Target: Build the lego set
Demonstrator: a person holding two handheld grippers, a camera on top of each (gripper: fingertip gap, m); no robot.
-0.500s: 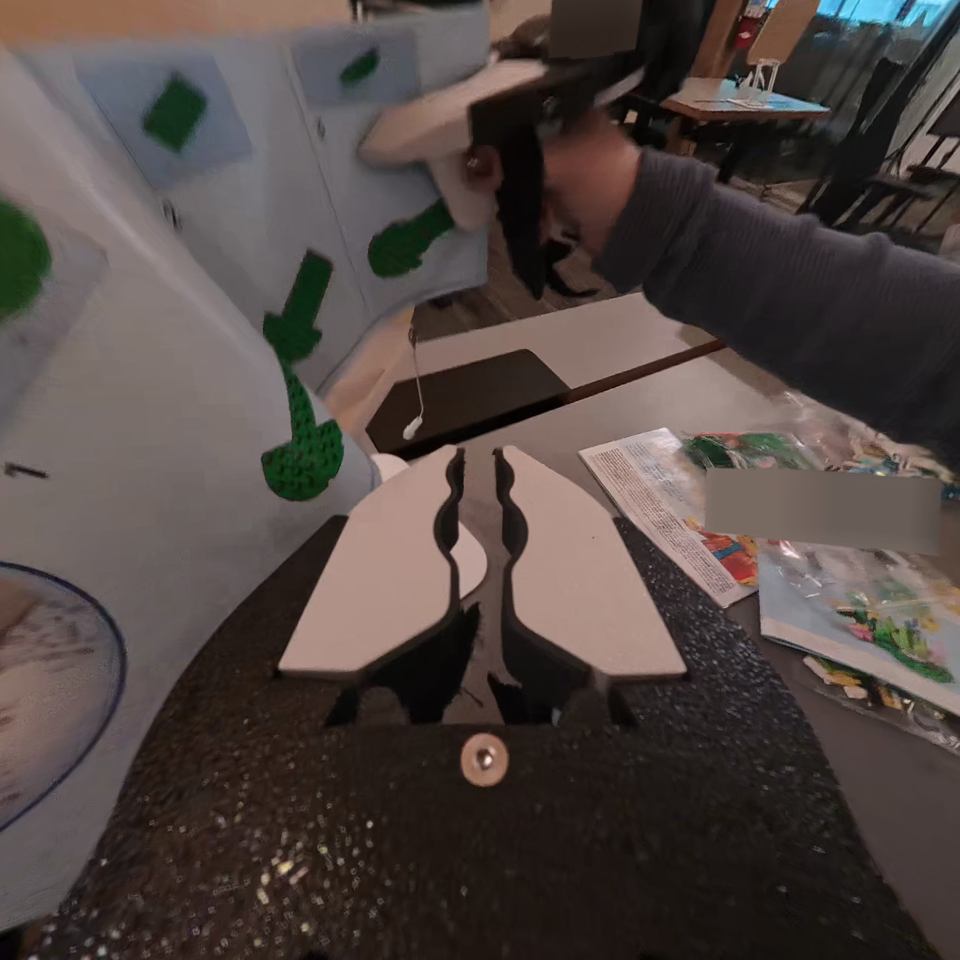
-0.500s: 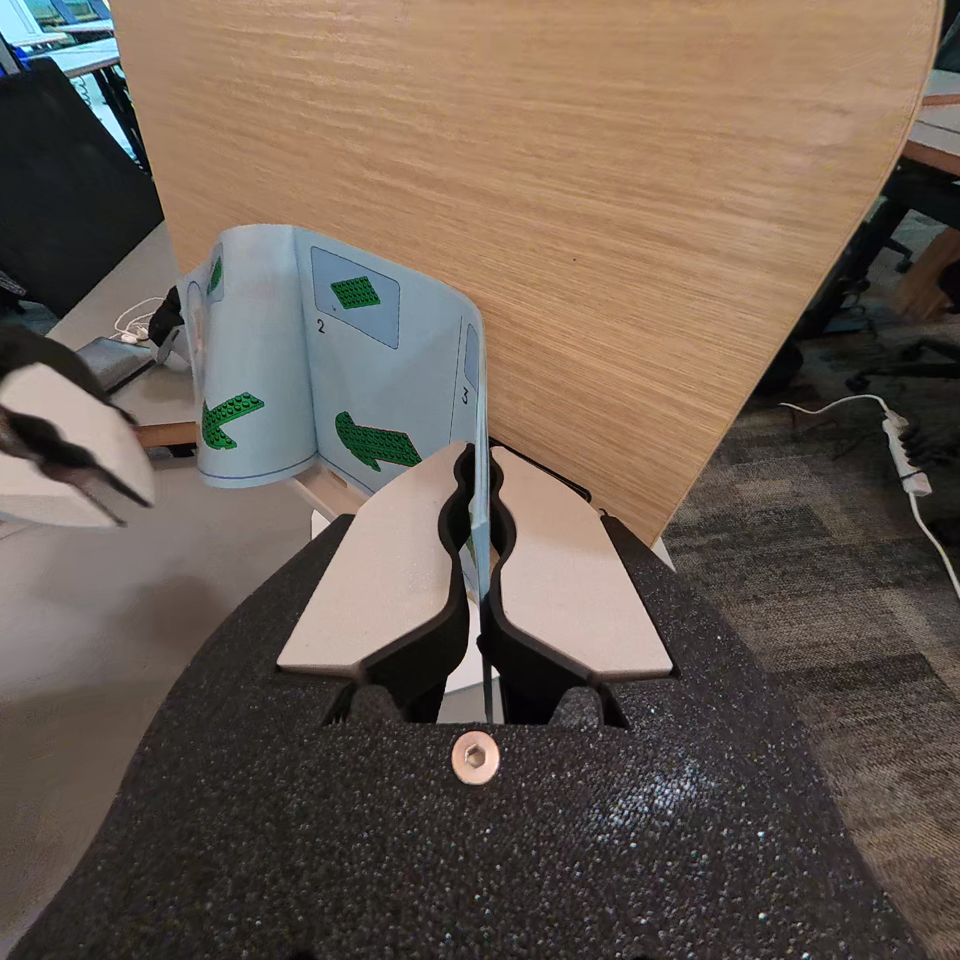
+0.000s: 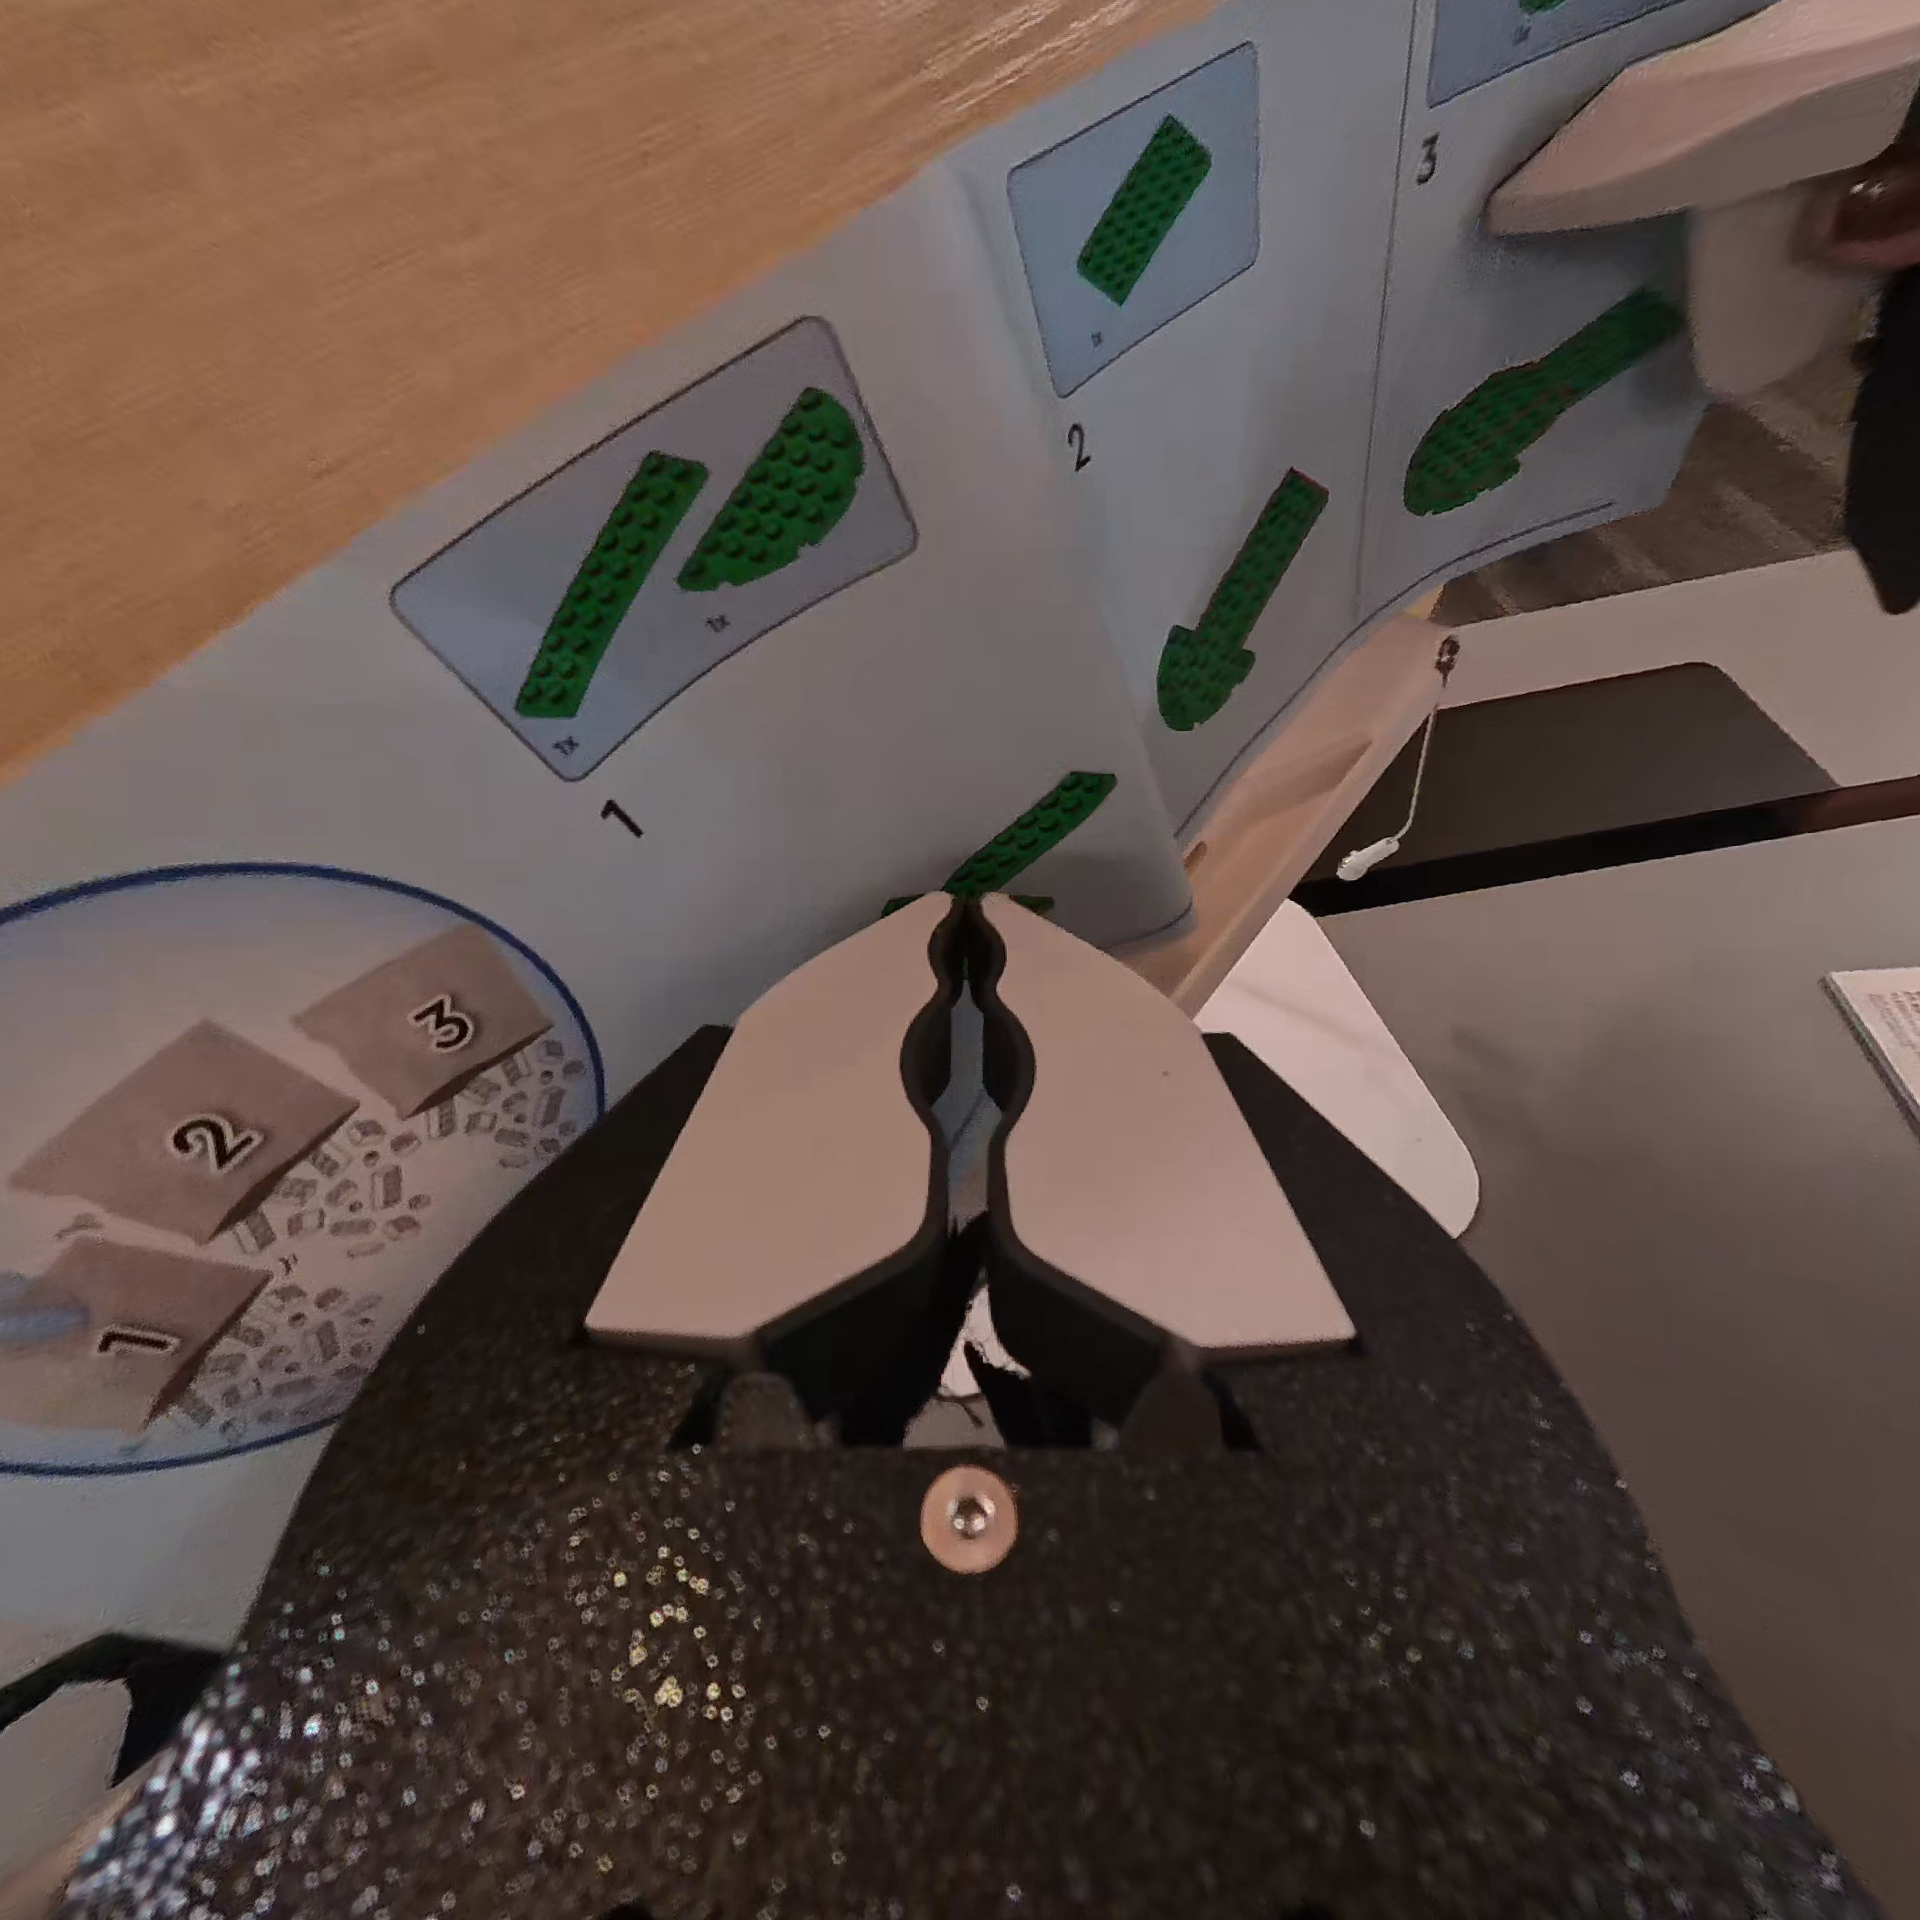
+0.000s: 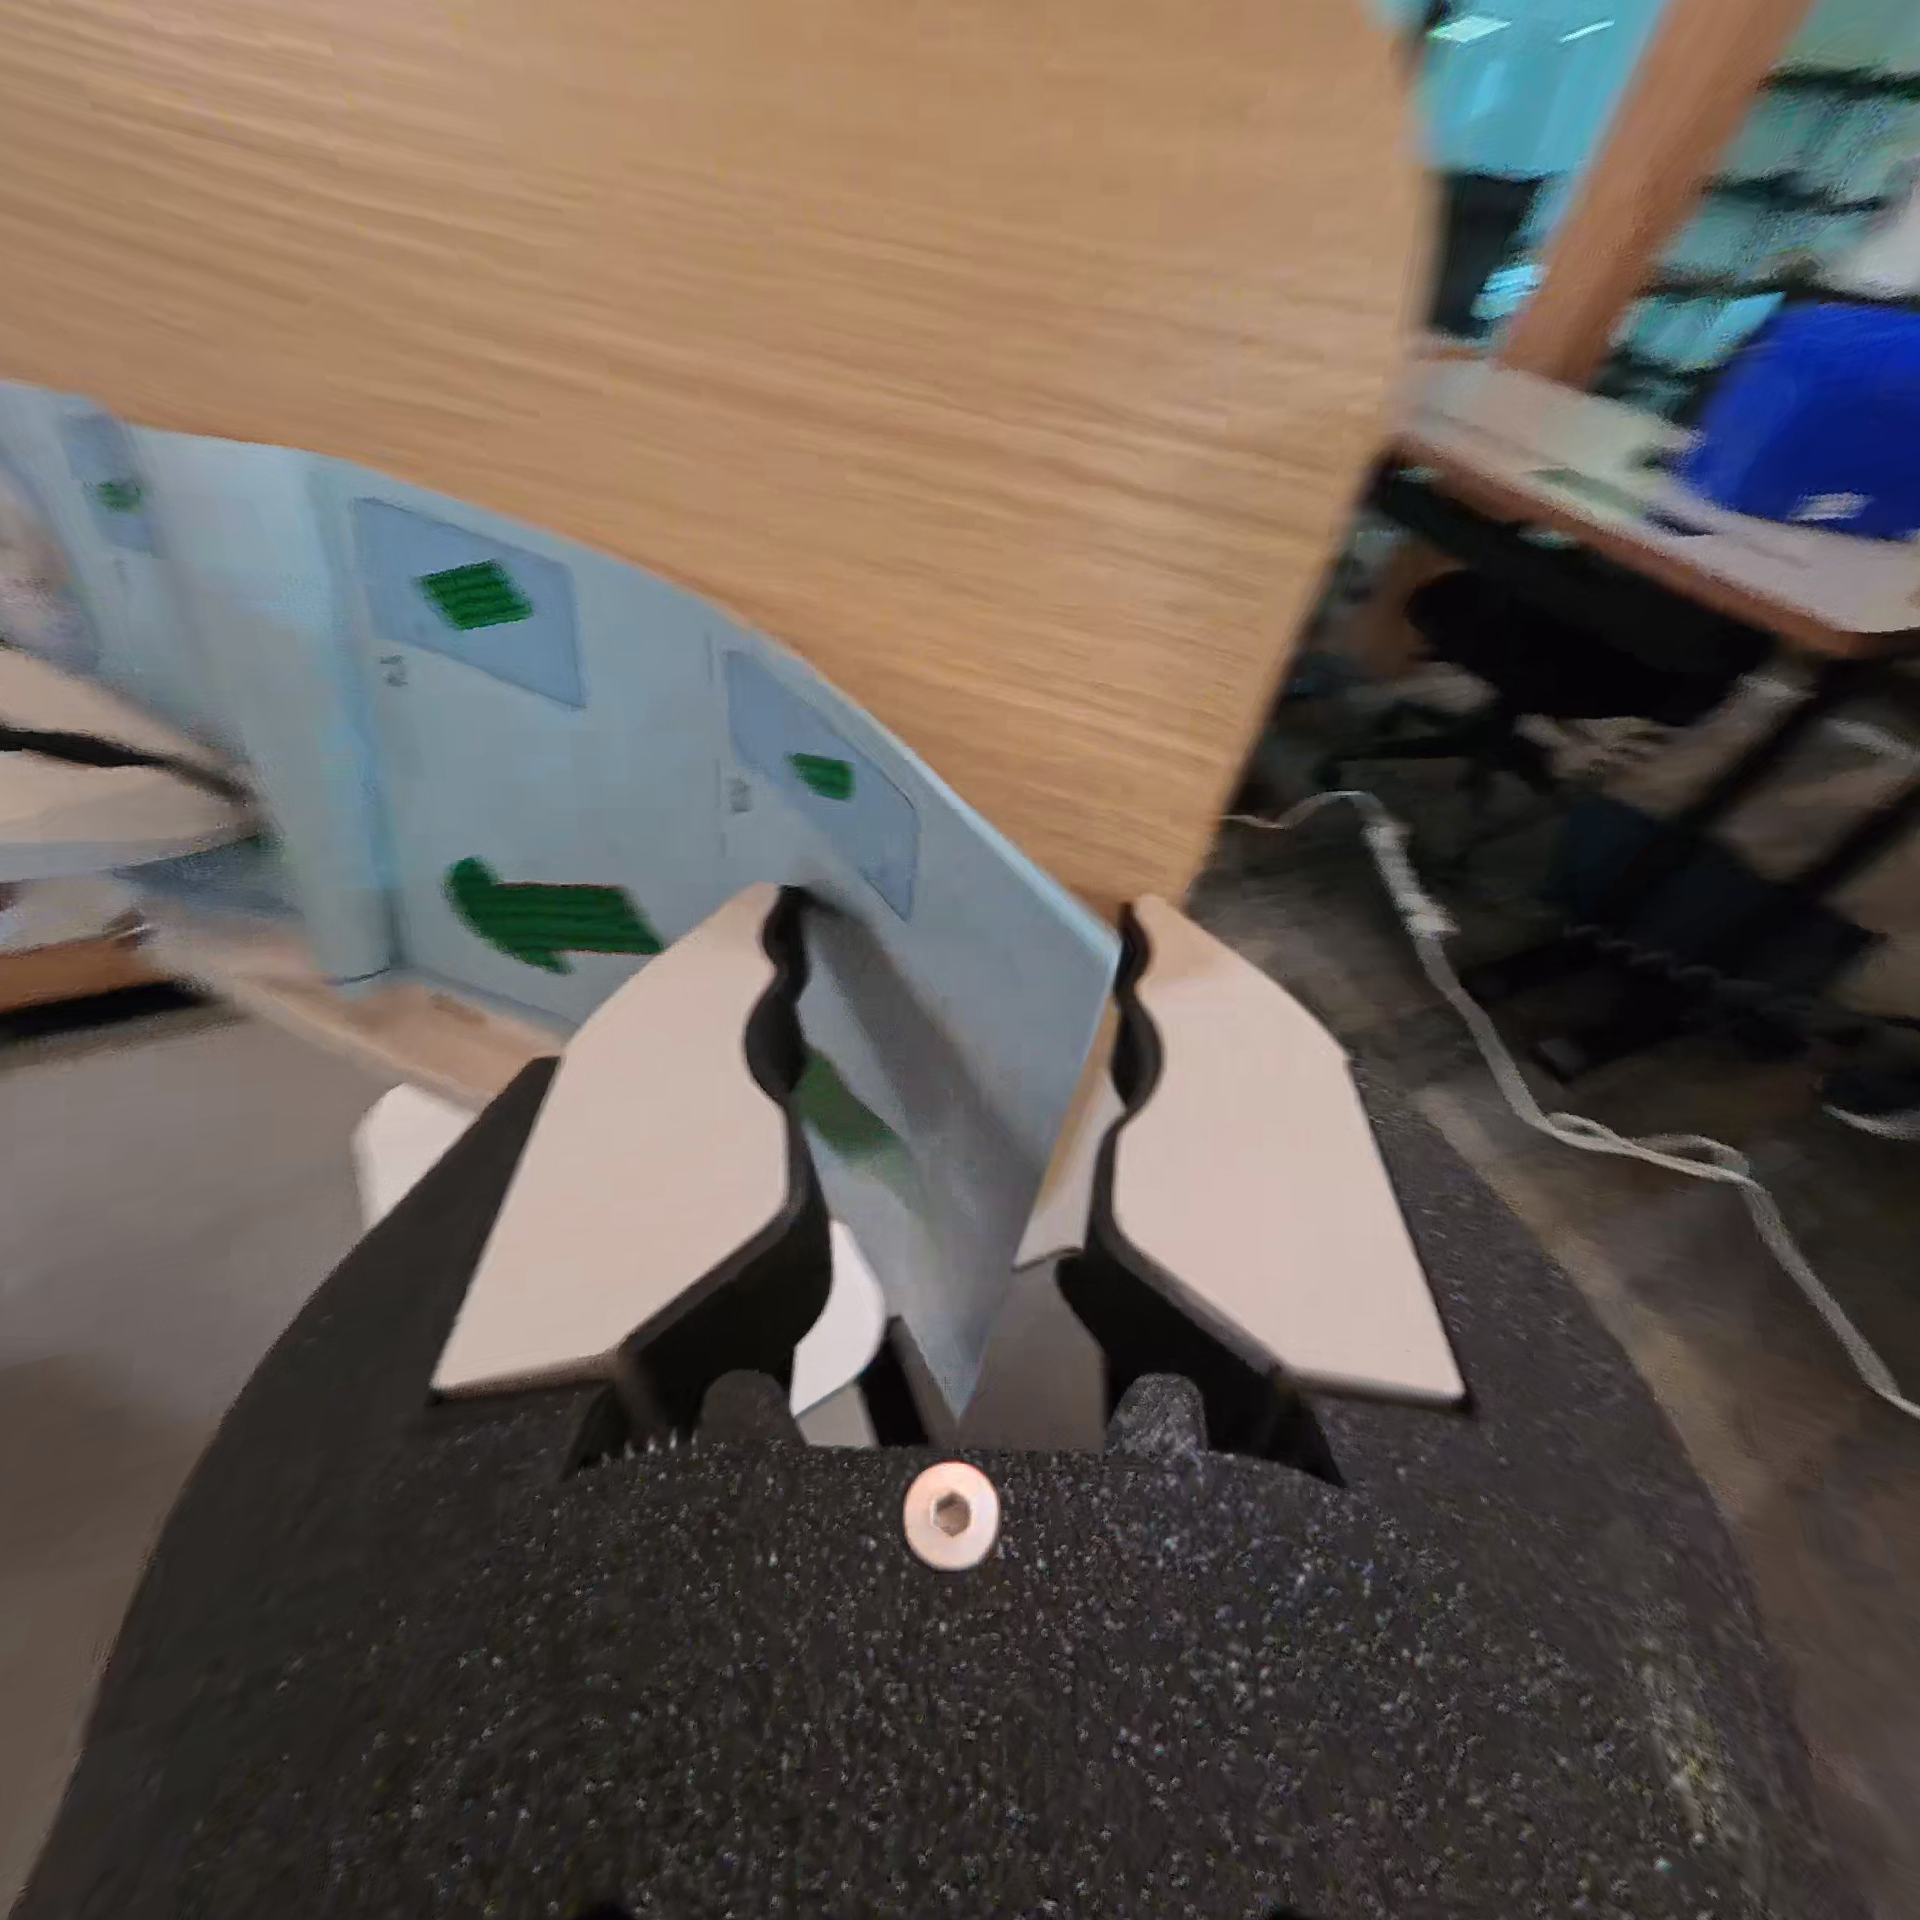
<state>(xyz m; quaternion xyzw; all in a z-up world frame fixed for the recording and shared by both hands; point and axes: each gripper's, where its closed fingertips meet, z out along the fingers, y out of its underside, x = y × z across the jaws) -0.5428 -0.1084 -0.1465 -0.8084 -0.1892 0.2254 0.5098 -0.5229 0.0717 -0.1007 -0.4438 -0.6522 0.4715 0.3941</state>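
Booklet stood open against the wood panel, a gripper at each end.

The left gripper (image 3: 966, 914) has its fingers closed on the booklet (image 3: 790, 644) at the lower edge of its page; only this view shows free grey tabletop (image 3: 1621, 1195) beyond. The right gripper (image 4: 951, 914) has its fingers spread, the booklet's outer page edge loose between them at the wood panel's (image 4: 727, 364) end; this view alone shows carpet and a cable.

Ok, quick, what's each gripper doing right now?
Left gripper: shut on the lower edge of the instruction booklet.
Right gripper: open, the booklet's page edge lying loose between its fingers.
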